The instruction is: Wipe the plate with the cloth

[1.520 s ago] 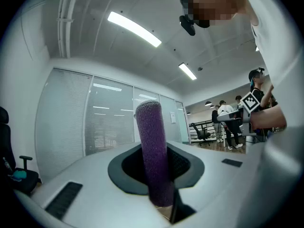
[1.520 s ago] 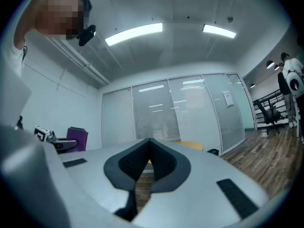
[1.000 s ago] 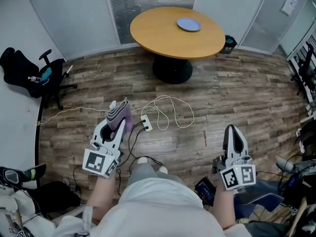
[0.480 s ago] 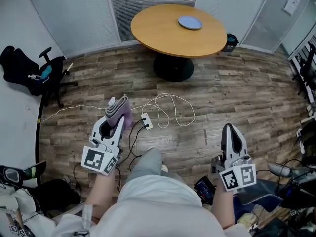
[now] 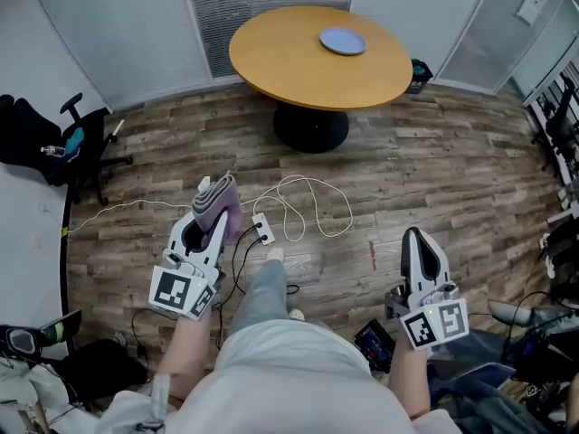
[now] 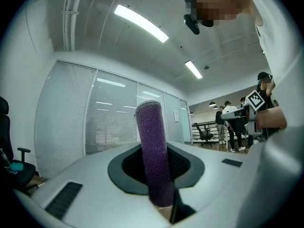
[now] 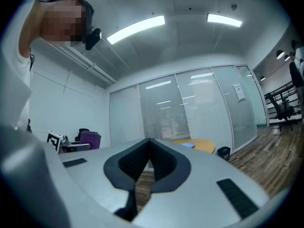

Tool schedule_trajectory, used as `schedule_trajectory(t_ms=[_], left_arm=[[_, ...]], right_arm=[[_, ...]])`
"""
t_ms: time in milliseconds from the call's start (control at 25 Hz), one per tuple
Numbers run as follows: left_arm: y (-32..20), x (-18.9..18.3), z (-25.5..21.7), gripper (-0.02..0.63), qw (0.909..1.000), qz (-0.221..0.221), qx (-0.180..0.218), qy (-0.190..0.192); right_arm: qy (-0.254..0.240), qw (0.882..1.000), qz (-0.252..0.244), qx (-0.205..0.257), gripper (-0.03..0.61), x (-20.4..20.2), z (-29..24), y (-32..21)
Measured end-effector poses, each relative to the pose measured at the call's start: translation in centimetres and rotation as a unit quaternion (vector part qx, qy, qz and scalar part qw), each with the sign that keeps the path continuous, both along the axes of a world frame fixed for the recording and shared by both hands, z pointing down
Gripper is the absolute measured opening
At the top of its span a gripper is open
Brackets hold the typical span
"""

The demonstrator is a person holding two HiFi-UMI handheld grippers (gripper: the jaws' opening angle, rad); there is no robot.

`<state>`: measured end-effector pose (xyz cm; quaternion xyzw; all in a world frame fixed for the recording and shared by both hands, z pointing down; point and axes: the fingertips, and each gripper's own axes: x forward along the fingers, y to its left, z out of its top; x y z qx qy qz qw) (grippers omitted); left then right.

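A pale blue plate [image 5: 342, 41] lies on the round wooden table [image 5: 289, 61] at the far side of the room; the plate [image 7: 188, 145] also shows small in the right gripper view. My left gripper [image 5: 213, 198] is held level over the floor, shut on a folded purple cloth [image 5: 220, 204], which stands up between its jaws as the purple cloth [image 6: 153, 151] in the left gripper view. My right gripper [image 5: 423, 242] is shut and holds nothing, level at the lower right. Both grippers are far short of the table.
A white power strip and looped cable [image 5: 303, 208] lie on the wood floor between me and the table. A black office chair [image 5: 63, 143] stands at the left wall. A small bin [image 5: 419, 72] sits behind the table. Bags and gear crowd the lower corners.
I have stepped forward toward the table, one leg swinging ahead. Both grippers moved with me, keeping their pose; the cloth stays clamped in the left one.
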<state>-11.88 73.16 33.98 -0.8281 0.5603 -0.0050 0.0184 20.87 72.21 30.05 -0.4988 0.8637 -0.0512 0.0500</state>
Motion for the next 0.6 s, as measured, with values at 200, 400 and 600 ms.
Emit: schedule_trajectory(t_ms=[200,400,600], left_arm=[[-5.6,-1.1,0.4,0.080,0.9999,0.009,0.001,0.004],[-11.7,-2.1,-0.3,0.080,0.9997,0.025,0.005,0.001],[-17.3,-2.6,-1.2,0.080,0.9988,0.044,0.020,-0.012]], right_arm=[[0.004,1.000,0.004,0.002,0.020,-1.4,0.3,-5.4],[0.007,1.000,0.000,0.003,0.020,-3.7,-0.1,-11.2],[0.009,1.000,0.004,0.012,0.020,-5.5,-0.7,-16.3]])
